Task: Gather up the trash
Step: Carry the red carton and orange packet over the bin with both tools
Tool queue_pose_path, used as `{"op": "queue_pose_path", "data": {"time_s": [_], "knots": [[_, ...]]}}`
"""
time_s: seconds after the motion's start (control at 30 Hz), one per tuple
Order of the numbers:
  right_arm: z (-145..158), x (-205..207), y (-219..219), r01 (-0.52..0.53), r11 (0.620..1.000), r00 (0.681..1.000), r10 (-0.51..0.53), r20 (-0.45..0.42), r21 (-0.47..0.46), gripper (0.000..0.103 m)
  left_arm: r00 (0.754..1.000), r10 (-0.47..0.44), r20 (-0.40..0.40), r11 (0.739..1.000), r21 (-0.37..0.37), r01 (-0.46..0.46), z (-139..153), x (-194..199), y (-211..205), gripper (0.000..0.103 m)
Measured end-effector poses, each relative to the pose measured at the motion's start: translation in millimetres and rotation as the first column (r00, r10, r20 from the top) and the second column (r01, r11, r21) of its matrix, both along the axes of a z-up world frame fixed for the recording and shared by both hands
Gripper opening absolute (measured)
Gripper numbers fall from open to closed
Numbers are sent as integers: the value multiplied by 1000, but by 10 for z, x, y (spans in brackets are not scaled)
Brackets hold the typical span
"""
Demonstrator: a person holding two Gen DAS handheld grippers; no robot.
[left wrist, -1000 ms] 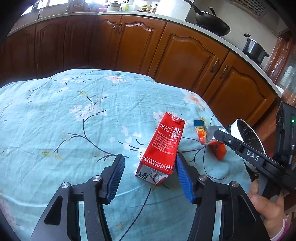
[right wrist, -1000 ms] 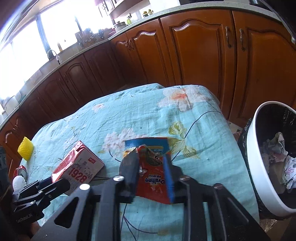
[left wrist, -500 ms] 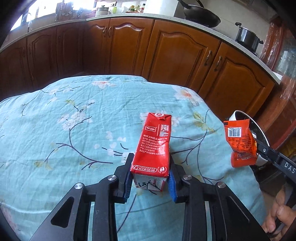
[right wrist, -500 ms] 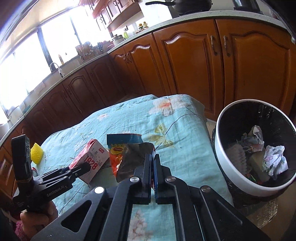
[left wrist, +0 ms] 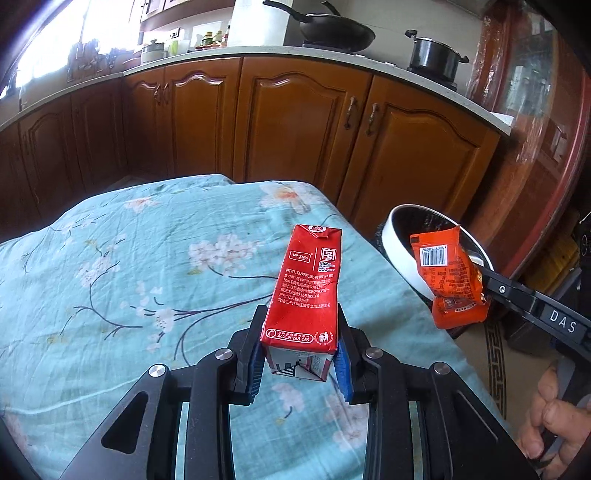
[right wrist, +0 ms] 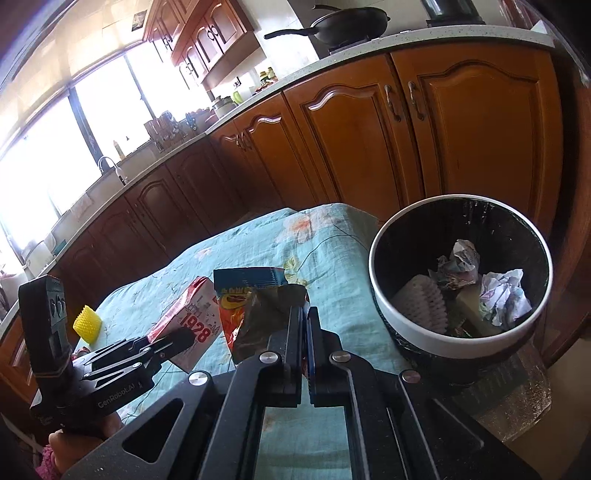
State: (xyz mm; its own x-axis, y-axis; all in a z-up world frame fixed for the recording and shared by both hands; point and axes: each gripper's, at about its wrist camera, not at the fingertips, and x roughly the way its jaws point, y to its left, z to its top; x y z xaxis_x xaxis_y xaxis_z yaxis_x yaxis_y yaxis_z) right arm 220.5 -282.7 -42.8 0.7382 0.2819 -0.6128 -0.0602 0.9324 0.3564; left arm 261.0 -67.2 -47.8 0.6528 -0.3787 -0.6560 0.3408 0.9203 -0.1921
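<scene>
Ahead of you runs a long bank of wooden cabinets (left wrist: 295,122) under a pale countertop (right wrist: 424,37), with a black wok (left wrist: 332,31) and a dark pot (left wrist: 432,55) on top. In front of it stands the table, draped in a teal floral cloth (left wrist: 129,277). At the table's right end sits the trash bin (right wrist: 458,334), white-rimmed with a black liner, already holding crumpled paper (right wrist: 502,295) and a white ribbed piece (right wrist: 424,302). Your left gripper (left wrist: 300,350) is closed on the lower end of the red milk carton (left wrist: 308,284); the blue pads press both sides and the carton is lifted clear of the cloth, its top pointing away from you toward the cabinets. Your right gripper (right wrist: 304,321) has its jaws drawn almost fully together, pinching the orange snack wrapper (right wrist: 255,314) by one edge; from the left wrist camera that wrapper (left wrist: 448,275) hangs off the table's right edge, in front of the bin's rim, with its barcode side facing you. Whether it is directly above the bin's opening you cannot tell from either view. A small yellow spiky item (right wrist: 87,324) rests on the cloth at the far left of the table, well apart from both grippers.
</scene>
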Motion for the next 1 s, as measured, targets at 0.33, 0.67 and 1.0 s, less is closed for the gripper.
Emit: {"op": "queue_pose_path", "data": {"time_s": [0.33,0.67,1.0], "knots": [[82,-220,-362,54,998,998,-54,27,15,1,996,-83,22,996,14,83,142,-137,-369,30],[131,-342,-745,121,992,991,-122,44,23,1,989,-144,38,990,16,144,239,-148,-651,30],[115,-380,-1004,172,985,984,-173,44,32,1,982,-183,42,983,22,183,275,-64,-913,30]]}}
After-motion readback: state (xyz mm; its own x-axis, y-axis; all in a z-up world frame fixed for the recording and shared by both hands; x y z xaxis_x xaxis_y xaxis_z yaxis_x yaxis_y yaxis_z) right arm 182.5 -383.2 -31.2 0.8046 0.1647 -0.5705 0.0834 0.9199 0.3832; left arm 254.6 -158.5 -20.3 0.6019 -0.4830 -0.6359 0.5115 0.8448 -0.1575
